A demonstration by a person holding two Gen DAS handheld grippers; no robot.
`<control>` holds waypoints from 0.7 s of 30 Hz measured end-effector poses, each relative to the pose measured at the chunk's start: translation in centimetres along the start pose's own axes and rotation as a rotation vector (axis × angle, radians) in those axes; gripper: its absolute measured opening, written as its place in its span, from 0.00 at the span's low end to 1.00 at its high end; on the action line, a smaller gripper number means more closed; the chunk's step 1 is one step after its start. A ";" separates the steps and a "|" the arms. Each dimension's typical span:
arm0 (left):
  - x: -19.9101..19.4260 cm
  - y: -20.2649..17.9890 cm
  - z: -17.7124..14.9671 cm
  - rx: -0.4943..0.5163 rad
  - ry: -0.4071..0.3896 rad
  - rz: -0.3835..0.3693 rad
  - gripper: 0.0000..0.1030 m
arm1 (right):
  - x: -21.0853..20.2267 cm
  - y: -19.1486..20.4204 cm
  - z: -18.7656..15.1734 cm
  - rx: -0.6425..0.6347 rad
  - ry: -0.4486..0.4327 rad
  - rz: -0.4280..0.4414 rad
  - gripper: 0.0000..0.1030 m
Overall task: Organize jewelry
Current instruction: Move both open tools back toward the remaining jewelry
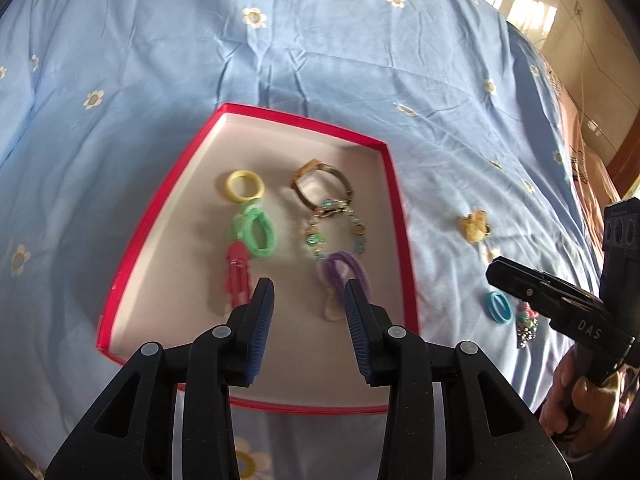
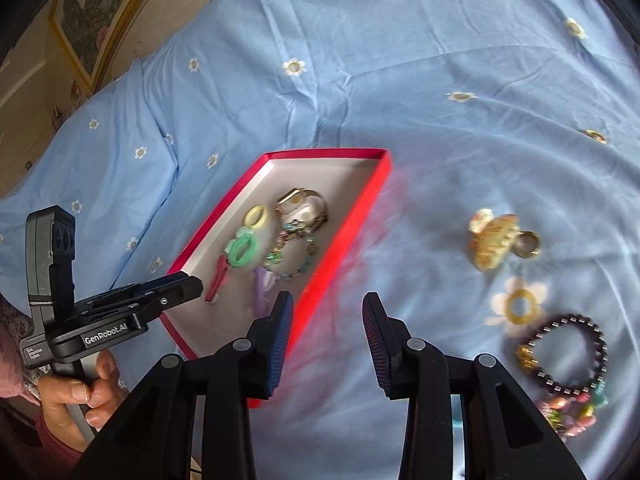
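A red box with a white floor lies on the blue flowered bedsheet. Inside it are a yellow ring, a green hair tie, a red hair clip, a gold watch, a beaded bracelet and a purple hair tie. My left gripper hovers open over the box's near half, with nothing between its fingers. My right gripper stands open and empty over the sheet, just right of the box's edge.
Loose pieces lie on the sheet right of the box: a yellow claw clip, a ring, a gold hoop, a black bead bracelet, colourful beads and a blue hair tie. A hand holds the left gripper's handle.
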State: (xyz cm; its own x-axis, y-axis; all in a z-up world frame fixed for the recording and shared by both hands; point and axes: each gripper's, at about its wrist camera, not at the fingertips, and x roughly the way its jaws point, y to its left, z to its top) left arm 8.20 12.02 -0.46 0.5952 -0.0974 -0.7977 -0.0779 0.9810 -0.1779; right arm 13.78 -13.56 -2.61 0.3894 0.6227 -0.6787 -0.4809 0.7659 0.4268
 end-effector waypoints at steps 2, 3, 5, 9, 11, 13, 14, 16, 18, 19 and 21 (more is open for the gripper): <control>0.1 -0.7 0.1 0.011 0.001 -0.008 0.35 | -0.9 -1.2 -0.2 0.019 -0.013 -0.020 0.37; 0.2 -1.0 0.2 0.016 0.001 -0.012 0.35 | -1.3 -1.7 -0.2 0.026 -0.018 -0.029 0.37; 0.3 -1.8 0.3 0.029 0.004 -0.024 0.36 | -2.2 -2.8 -0.4 0.045 -0.031 -0.047 0.37; 0.7 -3.4 0.4 0.055 0.011 -0.043 0.37 | -3.7 -4.8 -0.9 0.077 -0.053 -0.079 0.37; 0.9 -4.4 0.6 0.072 0.015 -0.055 0.37 | -4.4 -5.8 -1.1 0.094 -0.060 -0.094 0.37; 1.1 -5.3 0.6 0.084 0.018 -0.063 0.37 | -4.9 -6.7 -1.3 0.110 -0.067 -0.107 0.37; 1.2 -5.9 0.7 0.093 0.020 -0.069 0.37 | -5.2 -7.2 -1.4 0.118 -0.070 -0.113 0.37; 1.4 -6.6 0.9 0.104 0.024 -0.078 0.38 | -5.7 -8.0 -1.6 0.131 -0.074 -0.124 0.37; 1.7 -7.6 1.1 0.119 0.028 -0.089 0.38 | -6.2 -8.8 -1.8 0.144 -0.079 -0.136 0.37; 1.9 -8.0 1.2 0.126 0.029 -0.093 0.38 | -6.4 -9.2 -1.9 0.148 -0.081 -0.143 0.37; 2.3 -8.8 1.4 0.139 0.034 -0.104 0.39 | -6.8 -9.9 -2.0 0.159 -0.084 -0.158 0.37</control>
State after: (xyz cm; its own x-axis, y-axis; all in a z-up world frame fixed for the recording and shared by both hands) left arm 11.38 3.39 0.13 0.5670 -0.2030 -0.7983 0.0955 0.9788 -0.1811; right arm 14.34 -25.71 -3.47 0.5175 0.4994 -0.6949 -0.2819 0.8662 0.4126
